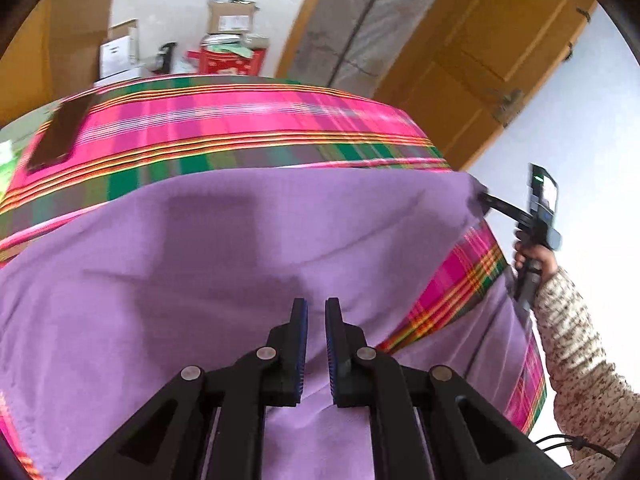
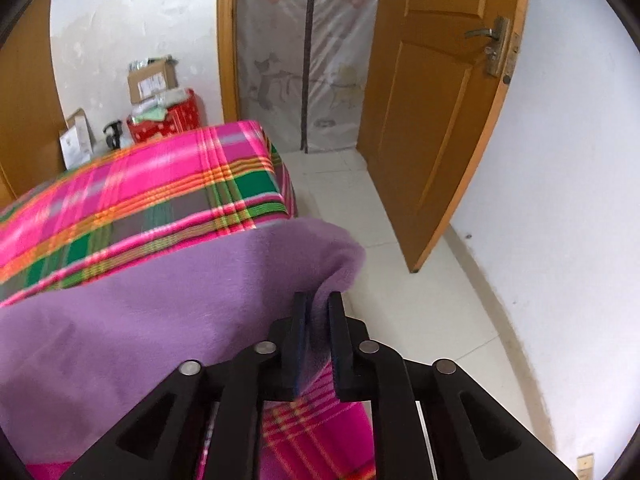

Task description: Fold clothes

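A purple fleece cloth (image 1: 248,248) lies spread over a table covered with a pink and green plaid cloth (image 1: 240,120). My left gripper (image 1: 316,308) hovers over the purple cloth near its front part, its fingers a narrow gap apart with nothing between them. My right gripper (image 2: 318,304) is shut on a corner of the purple cloth (image 2: 160,308) and holds it lifted at the table's right end. The right gripper also shows in the left wrist view (image 1: 486,200), pinching that corner.
Cardboard boxes (image 1: 230,16) and a red tin (image 1: 224,60) stand behind the table by the wall. A dark flat object (image 1: 60,132) lies on the plaid at the left. An open wooden door (image 2: 440,112) and white tiled floor (image 2: 400,280) lie to the right.
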`<state>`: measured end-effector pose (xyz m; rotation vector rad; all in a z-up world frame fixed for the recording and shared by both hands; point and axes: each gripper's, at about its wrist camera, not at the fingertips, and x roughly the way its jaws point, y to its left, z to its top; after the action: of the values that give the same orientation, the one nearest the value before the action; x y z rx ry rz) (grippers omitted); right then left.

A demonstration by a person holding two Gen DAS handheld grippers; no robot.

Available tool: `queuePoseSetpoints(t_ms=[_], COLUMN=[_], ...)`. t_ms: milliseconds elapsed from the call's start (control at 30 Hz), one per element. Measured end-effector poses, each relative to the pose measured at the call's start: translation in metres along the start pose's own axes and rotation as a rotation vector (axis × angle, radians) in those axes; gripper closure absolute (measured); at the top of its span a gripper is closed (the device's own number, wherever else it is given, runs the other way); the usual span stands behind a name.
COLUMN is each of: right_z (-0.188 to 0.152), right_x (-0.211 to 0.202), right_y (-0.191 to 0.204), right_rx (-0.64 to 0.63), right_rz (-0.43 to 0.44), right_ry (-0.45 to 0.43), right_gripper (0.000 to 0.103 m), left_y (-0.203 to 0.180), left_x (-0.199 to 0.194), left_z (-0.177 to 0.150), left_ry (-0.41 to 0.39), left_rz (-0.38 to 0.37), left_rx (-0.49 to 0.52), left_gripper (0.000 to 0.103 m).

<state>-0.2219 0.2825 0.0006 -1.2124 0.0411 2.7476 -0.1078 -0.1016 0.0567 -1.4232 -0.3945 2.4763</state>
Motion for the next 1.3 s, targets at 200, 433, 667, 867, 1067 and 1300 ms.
queuePoseSetpoints(t_ms=[200, 433, 667, 867, 1067, 1300], right_z=[-0.012, -0.046, -0.101, -0.133, -0.157, -0.159], right_x=[-0.05, -0.103, -0.134, -0.15, -0.142, -0.144], right_y=[0.008, 0.076, 0.169, 0.229, 0.272, 0.283], right_rx=[-0.016, -0.23, -0.469, -0.57, -0.655, -0.651], right_rz=[0.151, 0.471, 0.762, 0.874, 0.858, 0.893], right_ry=[-0.056, 0.001, 0.123, 0.186, 0.267, 0.32], right_gripper=[0.08, 0.08, 0.08, 0.08, 0.08, 0.079], left_y=[0.036, 0.061, 0.074, 0.09, 0.101, 0.108], left_x=[-0.016, -0.03, -0.054, -0.068, -0.075, -0.071], left_z=[-0.017, -0.052, -0.092, -0.126, -0.145, -0.15], left_ry=[-0.007, -0.003, -0.008, -0.023, -0.038, -0.033], left_rz=[0.051, 0.101, 0.132, 0.135, 0.114, 0.077], left_rx=[-0.11, -0.216, -0.275, -0.361, -0.407, -0.417], left_gripper=[0.092, 0.089, 0.089, 0.088, 0.088, 0.088])
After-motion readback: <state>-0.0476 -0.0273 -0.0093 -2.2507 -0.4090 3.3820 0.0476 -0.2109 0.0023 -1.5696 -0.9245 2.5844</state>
